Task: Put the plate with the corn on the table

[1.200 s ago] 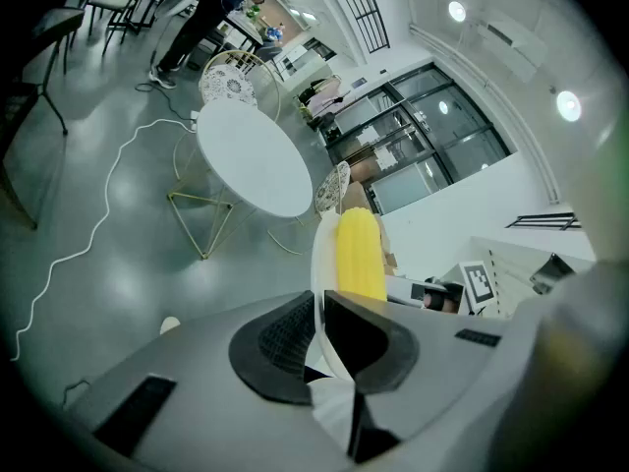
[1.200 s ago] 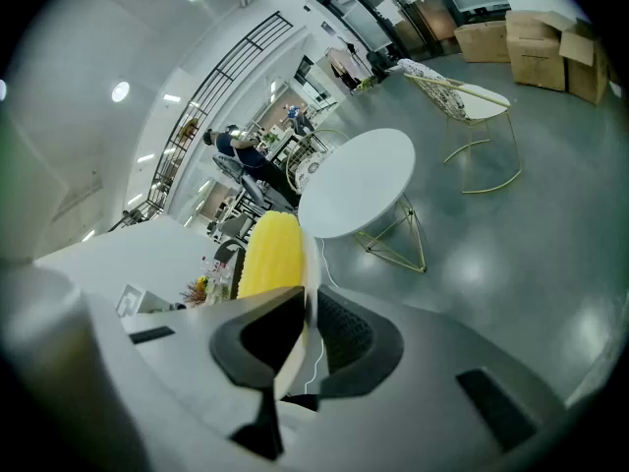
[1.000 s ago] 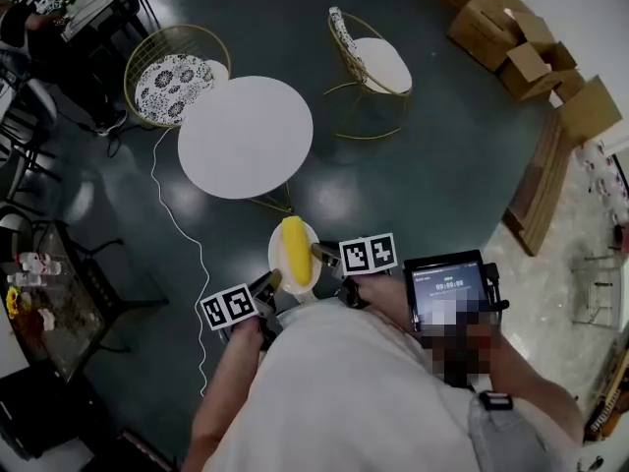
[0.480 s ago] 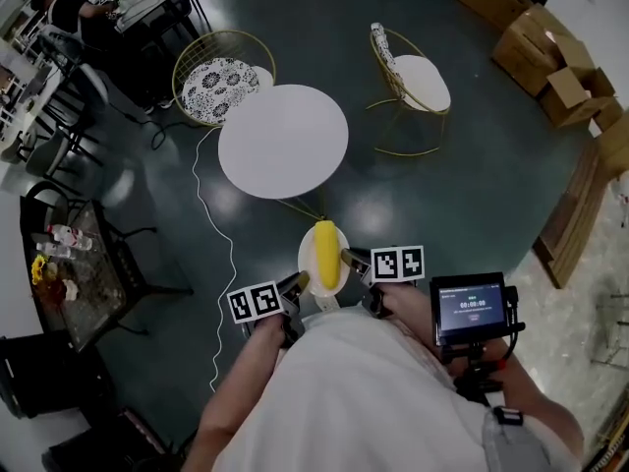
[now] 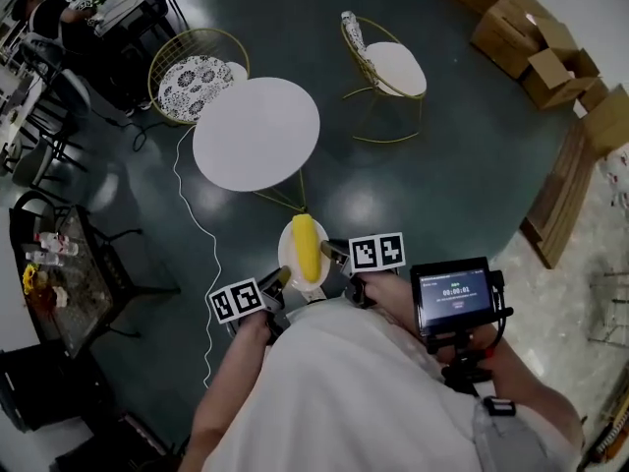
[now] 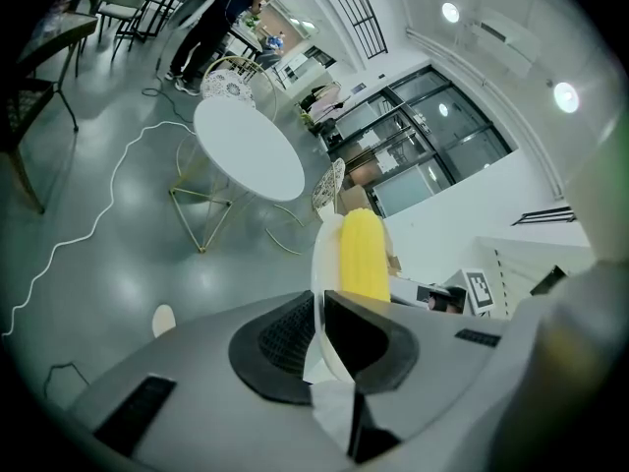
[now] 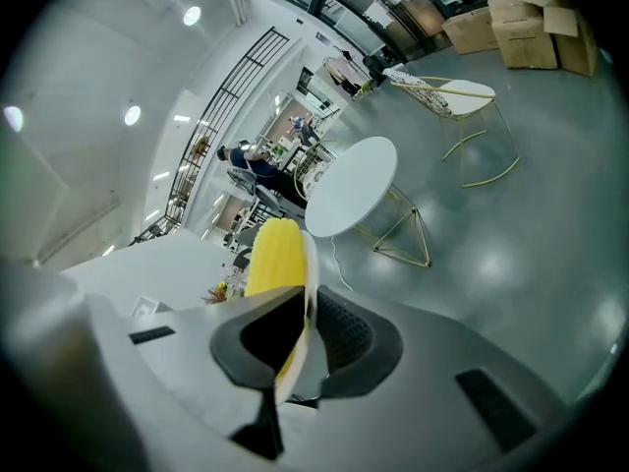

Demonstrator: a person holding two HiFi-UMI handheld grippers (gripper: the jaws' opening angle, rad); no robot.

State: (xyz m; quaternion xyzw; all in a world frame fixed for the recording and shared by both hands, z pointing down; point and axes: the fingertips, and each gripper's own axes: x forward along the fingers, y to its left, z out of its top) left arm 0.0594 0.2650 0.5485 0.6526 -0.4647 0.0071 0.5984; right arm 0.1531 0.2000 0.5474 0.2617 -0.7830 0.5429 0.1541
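A white plate (image 5: 288, 261) with a yellow corn cob (image 5: 307, 247) is carried in the air in front of the person's body. My left gripper (image 5: 279, 281) is shut on the plate's left rim (image 6: 320, 264). My right gripper (image 5: 329, 255) is shut on its right rim (image 7: 309, 293). The corn (image 6: 361, 254) lies along the plate, seen edge-on in both gripper views (image 7: 273, 252). The round white table (image 5: 256, 133) stands on gold legs ahead of the plate, up and left in the head view; it also shows in the left gripper view (image 6: 248, 147) and the right gripper view (image 7: 352, 185).
Two gold wire chairs stand beyond the table, one with a patterned cushion (image 5: 192, 74), one with a white seat (image 5: 393, 67). A white cable (image 5: 197, 234) runs across the dark floor. Cardboard boxes (image 5: 536, 37) sit at top right. A dark side table (image 5: 59, 283) stands at left.
The view has swung left and the table and chairs have shifted left in frame. Both grippers keep their hold on the plate, which stays in front of the body.
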